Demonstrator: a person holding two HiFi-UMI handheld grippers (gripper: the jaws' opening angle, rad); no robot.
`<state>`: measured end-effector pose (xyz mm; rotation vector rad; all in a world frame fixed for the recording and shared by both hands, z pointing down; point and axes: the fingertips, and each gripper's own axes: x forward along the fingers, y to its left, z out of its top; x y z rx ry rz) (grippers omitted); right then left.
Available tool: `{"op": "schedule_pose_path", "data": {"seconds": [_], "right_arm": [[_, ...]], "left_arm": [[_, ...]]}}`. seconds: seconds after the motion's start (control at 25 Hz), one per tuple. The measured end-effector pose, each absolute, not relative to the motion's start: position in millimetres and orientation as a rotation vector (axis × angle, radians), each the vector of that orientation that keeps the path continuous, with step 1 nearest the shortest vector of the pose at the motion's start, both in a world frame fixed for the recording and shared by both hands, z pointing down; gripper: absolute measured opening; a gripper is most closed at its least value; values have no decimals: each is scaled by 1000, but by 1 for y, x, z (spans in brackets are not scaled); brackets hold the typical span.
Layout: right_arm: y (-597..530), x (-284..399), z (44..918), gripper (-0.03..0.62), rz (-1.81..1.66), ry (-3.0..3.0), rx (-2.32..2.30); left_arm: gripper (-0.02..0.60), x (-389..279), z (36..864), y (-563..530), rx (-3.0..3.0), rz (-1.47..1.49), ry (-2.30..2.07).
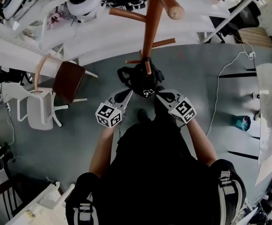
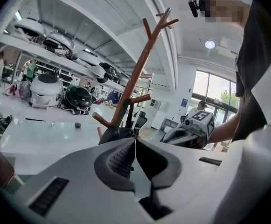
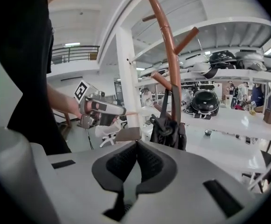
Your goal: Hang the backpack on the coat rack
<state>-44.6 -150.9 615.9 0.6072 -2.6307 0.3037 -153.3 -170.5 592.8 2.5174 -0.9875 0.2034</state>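
Observation:
A black backpack (image 1: 140, 78) hangs against the brown wooden coat rack (image 1: 150, 27), its straps running up to a lower peg. In the right gripper view the backpack (image 3: 169, 130) hangs beside the rack's pole (image 3: 171, 64). My left gripper (image 1: 128, 94) is shut with nothing in it, just short of the backpack on its left. My right gripper (image 1: 158, 96) is shut and empty too, close on the bag's right. In the left gripper view the shut pads (image 2: 124, 158) stand before the backpack (image 2: 114, 134), with the rack (image 2: 142, 59) rising behind.
A brown chair (image 1: 69, 81) and a white chair (image 1: 38, 108) stand to the left on the grey floor. Shelves with helmets (image 1: 84, 3) run behind the rack. A white table (image 1: 269, 111), a floor cable (image 1: 219, 95) and a teal object (image 1: 242, 122) lie to the right.

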Motion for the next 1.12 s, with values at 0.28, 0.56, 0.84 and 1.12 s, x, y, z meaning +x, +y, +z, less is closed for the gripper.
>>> {"op": "schedule_pose_path", "data": {"seconds": [0.28, 0.56, 0.84, 1.12], "right_arm": [[-146, -47, 608, 14, 327, -2680, 648], [-142, -48, 610, 14, 311, -2657, 658], [-134, -39, 617, 14, 317, -2627, 656], [-136, -31, 619, 14, 336, -2619, 669]], "left_arm": [[26, -136, 583, -147, 2638, 319, -910], [26, -137, 581, -143, 2648, 321, -894], [26, -136, 581, -140, 2645, 334, -902], [27, -135, 580, -138, 2639, 341, -909]]}}
